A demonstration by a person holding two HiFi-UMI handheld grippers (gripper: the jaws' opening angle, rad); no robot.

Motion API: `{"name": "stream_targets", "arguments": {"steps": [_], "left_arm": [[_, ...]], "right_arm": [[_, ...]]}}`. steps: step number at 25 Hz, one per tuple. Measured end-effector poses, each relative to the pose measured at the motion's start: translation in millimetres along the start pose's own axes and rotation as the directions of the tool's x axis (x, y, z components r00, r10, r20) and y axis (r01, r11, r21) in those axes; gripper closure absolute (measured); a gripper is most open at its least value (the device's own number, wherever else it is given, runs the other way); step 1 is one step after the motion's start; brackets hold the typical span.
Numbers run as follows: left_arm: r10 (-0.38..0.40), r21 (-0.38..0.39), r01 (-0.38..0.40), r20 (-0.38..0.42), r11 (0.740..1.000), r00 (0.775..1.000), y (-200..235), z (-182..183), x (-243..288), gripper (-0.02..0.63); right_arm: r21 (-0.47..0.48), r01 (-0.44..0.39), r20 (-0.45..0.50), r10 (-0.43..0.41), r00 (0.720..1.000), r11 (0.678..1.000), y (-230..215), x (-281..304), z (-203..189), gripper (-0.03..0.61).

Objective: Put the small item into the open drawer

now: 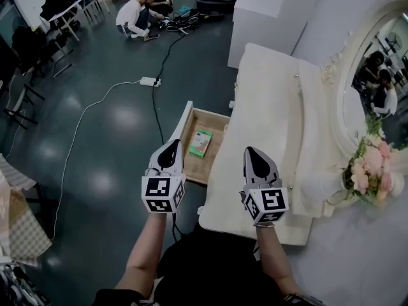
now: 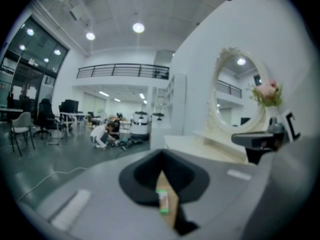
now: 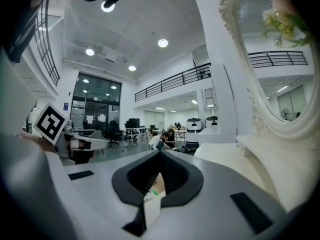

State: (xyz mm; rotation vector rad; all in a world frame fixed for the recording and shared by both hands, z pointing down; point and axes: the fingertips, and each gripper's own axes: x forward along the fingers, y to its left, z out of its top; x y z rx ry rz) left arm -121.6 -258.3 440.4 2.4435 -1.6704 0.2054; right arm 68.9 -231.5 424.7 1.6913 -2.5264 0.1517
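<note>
The wooden drawer [image 1: 189,118] stands pulled out from the left side of the white dressing table [image 1: 268,107]. A small green and white packet [image 1: 201,143] lies flat inside it. My left gripper [image 1: 172,144] hovers above the drawer's near end, shut with nothing held. My right gripper [image 1: 250,150] hangs over the table's near left edge, its jaws also together and empty. In the left gripper view the packet [image 2: 163,202] and drawer floor [image 2: 171,196] show below the shut left gripper [image 2: 161,154]. Under the right gripper [image 3: 160,152], in its own view, a bit of the drawer [image 3: 159,180] shows.
An oval mirror [image 1: 376,75] and a pink flower bunch [image 1: 373,167] stand on the table's right. A power strip [image 1: 149,81] with cables lies on the dark floor beyond the drawer. People crouch [image 1: 137,14] far back by desks and chairs.
</note>
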Motion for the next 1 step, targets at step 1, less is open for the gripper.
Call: {"name": "stream_targets", "arguments": {"steps": [1], "left_arm": [[-0.001, 0.001, 0.001, 0.001, 1.000, 1.000, 0.8, 0.0, -0.5, 0.606]], "right_arm": [[0.000, 0.000, 0.001, 0.000, 1.000, 1.000, 0.9, 0.1, -0.2, 0.581]]}}
